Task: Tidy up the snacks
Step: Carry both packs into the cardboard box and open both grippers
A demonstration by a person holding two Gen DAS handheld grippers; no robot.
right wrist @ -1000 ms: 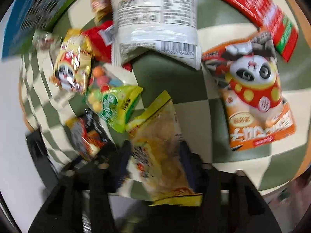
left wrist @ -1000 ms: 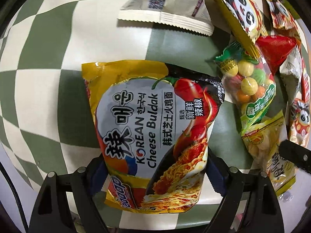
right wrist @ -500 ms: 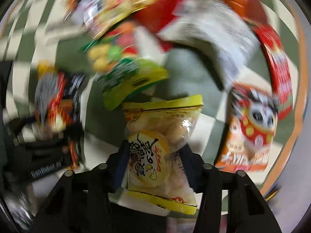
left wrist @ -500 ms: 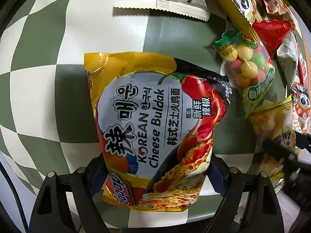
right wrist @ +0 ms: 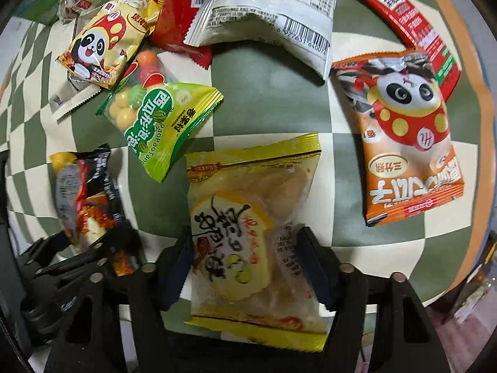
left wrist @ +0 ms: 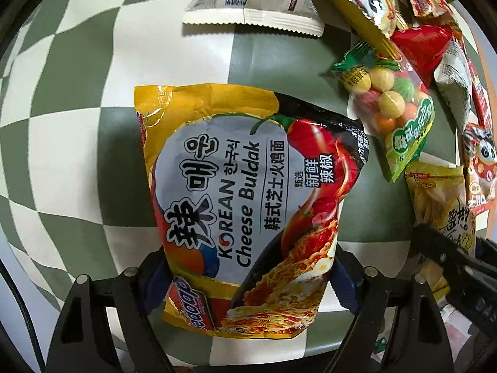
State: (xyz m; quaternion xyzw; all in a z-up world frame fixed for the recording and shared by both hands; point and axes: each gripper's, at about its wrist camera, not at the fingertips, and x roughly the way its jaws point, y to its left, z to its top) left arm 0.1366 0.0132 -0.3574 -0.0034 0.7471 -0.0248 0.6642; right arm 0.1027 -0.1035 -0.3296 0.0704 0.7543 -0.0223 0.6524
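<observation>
Noodle pack (left wrist: 248, 192) clamped, left hand-held gripper (left wrist: 248, 283); right hand-held gripper (right wrist: 245, 264) loosening around yellow packet (right wrist: 248, 217).

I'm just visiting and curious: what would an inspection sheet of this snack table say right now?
Surface: green-and-cream checked cloth, flat.
Job's things: noodle packet and yellow pastry packet, both near the table's front.
Clutter: candy-ball bag, orange panda packet, white packet and red packet, some overlapping.
Grippers: left gripper clamps the noodle packet. The right gripper jaws have just been opening, with the pastry packet between them.
Cables: thin dark cable at the left-wrist view's edge.
Surroundings: orange cloth border; beyond it the view is blurred.
</observation>
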